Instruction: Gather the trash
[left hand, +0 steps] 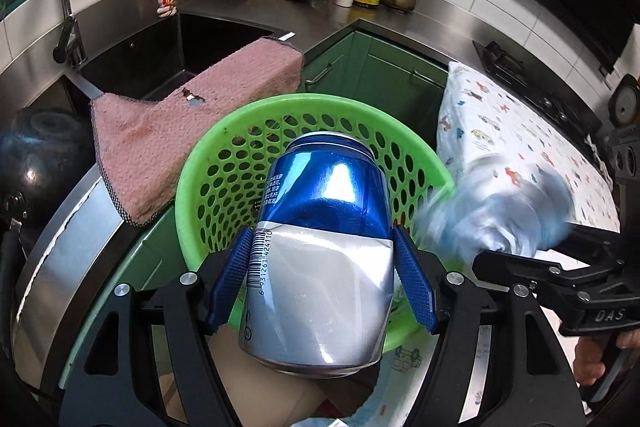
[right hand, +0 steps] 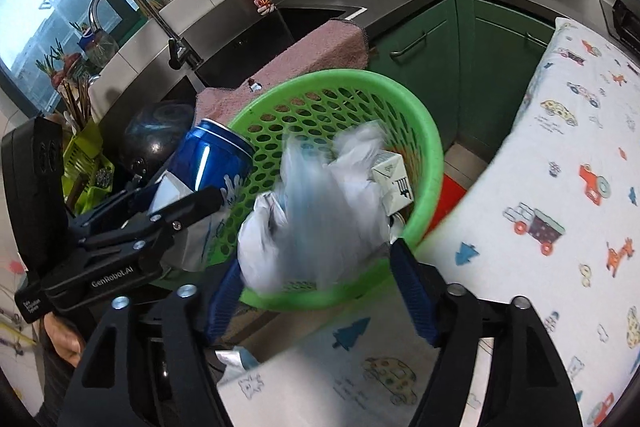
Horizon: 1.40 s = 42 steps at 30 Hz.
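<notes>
Carry your left gripper [left hand: 322, 261], fingers clamped on the dented blue-and-silver can [left hand: 320, 251], forward over the green basket [left hand: 192, 163] ahead before opening, while your right gripper [right hand: 316, 263], whose fingers look spread wide around the blurred crumpled plastic bag [right hand: 316, 211], finishes its drop.

A dented blue-and-silver can [left hand: 320, 251] is held tilted over the green perforated basket [left hand: 224, 155]. A blurred white crumpled bag [right hand: 316, 203] is seen above the basket, where a small white carton [right hand: 394, 183] lies.

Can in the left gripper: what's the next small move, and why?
Probably ease the can forward over the basket rim before opening; the left gripper grips its dented middle, and its base hangs outside the rim.
</notes>
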Tool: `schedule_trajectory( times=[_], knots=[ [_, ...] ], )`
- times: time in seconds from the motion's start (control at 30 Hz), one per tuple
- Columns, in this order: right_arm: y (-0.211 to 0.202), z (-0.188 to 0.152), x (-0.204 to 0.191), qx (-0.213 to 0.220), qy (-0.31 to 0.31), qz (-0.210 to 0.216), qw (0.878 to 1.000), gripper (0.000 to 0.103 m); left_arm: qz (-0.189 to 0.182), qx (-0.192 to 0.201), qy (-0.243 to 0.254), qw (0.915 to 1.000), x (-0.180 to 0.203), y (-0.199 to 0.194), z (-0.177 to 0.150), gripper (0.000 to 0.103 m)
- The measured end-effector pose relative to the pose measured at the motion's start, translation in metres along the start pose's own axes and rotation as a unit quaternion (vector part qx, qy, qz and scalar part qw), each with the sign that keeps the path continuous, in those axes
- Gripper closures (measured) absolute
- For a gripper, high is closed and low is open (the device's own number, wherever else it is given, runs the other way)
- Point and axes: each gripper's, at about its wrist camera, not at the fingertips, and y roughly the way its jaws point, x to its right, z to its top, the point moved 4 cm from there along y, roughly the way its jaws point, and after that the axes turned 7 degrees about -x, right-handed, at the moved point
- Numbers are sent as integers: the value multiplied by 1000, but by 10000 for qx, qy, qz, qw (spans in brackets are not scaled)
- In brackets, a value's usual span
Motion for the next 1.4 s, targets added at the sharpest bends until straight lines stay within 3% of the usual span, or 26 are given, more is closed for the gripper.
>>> schedule_trajectory(
  times=[0.5,0.8,0.87,1.4],
  knots=[
    [-24,-14,-3,186,-146,-17,9997,17,-84,-140,-154,9997,-2,9,0,32],
    [-38,-30,8,233,-120,-85,9996,14,-120,-219,-212,9995,5,13,-1,30],
    [-40,-33,10,249,-93,-82,9996,14,-101,-180,-213,9996,6,12,-1,24],
    [-60,-52,14,409,-107,-170,9990,12,-53,54,-61,10000,22,-15,-7,21]
  ],
)
